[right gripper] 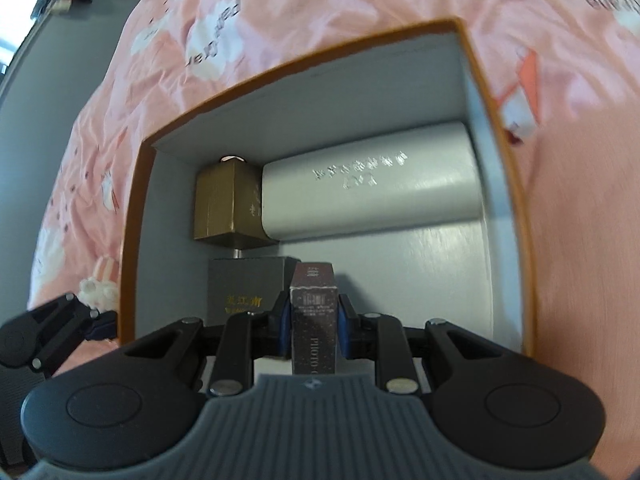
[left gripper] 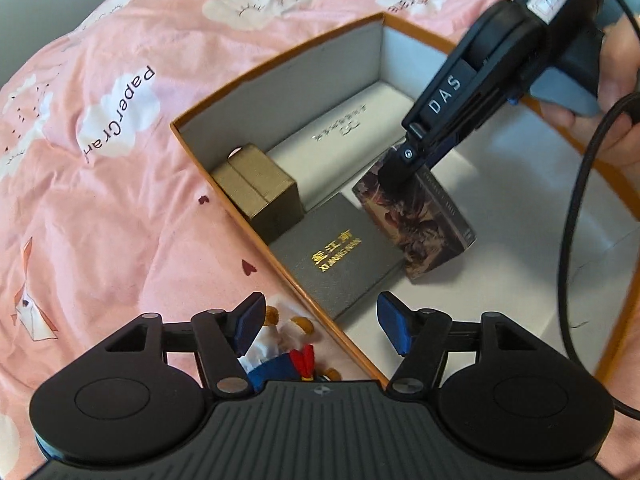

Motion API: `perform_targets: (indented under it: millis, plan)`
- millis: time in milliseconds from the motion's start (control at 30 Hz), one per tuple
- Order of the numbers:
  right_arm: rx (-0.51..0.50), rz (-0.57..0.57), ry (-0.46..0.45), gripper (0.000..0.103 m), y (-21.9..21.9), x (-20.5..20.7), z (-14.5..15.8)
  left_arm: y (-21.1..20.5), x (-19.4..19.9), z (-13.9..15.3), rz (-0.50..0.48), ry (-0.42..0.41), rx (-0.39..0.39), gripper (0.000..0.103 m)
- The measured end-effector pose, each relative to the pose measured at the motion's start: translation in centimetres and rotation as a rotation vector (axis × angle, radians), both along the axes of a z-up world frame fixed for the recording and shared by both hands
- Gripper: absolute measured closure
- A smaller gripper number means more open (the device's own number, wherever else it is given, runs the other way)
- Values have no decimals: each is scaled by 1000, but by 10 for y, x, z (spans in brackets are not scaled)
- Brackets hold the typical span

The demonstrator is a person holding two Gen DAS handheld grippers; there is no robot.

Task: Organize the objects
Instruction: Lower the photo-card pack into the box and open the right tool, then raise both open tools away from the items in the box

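Note:
An orange-rimmed cardboard box [left gripper: 280, 58] [right gripper: 132, 184] lies open on a pink bedspread. Inside lie a gold box [left gripper: 260, 190] [right gripper: 224, 204], a white case [left gripper: 340, 136] [right gripper: 372, 184] and a grey box with gold lettering [left gripper: 340, 256] [right gripper: 244, 290]. My right gripper [left gripper: 400, 176] [right gripper: 312, 320] is shut on a dark patterned card box [left gripper: 424, 224] [right gripper: 313, 320], held on edge over the box floor beside the grey box. My left gripper [left gripper: 320, 324] is open and empty over the box's near wall; it shows at the left of the right wrist view [right gripper: 96, 320].
A small plush toy [left gripper: 288, 348] with red, blue and white parts lies on the bedspread [left gripper: 120, 200] just outside the box, under my left gripper. A black cable [left gripper: 576, 208] hangs from the right gripper. Grey floor shows beyond the bed [right gripper: 60, 40].

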State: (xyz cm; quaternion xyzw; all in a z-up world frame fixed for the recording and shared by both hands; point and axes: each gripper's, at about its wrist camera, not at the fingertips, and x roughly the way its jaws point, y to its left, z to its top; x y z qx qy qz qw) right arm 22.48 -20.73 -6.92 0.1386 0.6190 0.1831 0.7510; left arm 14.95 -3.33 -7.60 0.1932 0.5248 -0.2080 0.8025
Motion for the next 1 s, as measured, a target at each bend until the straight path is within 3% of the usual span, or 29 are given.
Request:
perform_targets:
  millis: [167, 400, 633, 833, 1000]
  plan:
    - [-117, 91, -41, 72, 17, 3, -5, -13, 1, -8, 4, -7, 102, 28]
    - [-218, 228, -62, 43, 30, -6, -10, -21, -1, -10, -26, -13, 159, 27]
    - [-328, 501, -120, 27, 45, -31, -9, -26, -18, 13, -176, -120, 225, 23]
    - [-423, 676, -160, 27, 51, -51, -15, -38, -39, 40, -400, -248, 286, 23]
    - [-449, 739, -153, 36, 49, -51, -25, -51, -39, 33, -515, -200, 295, 24]
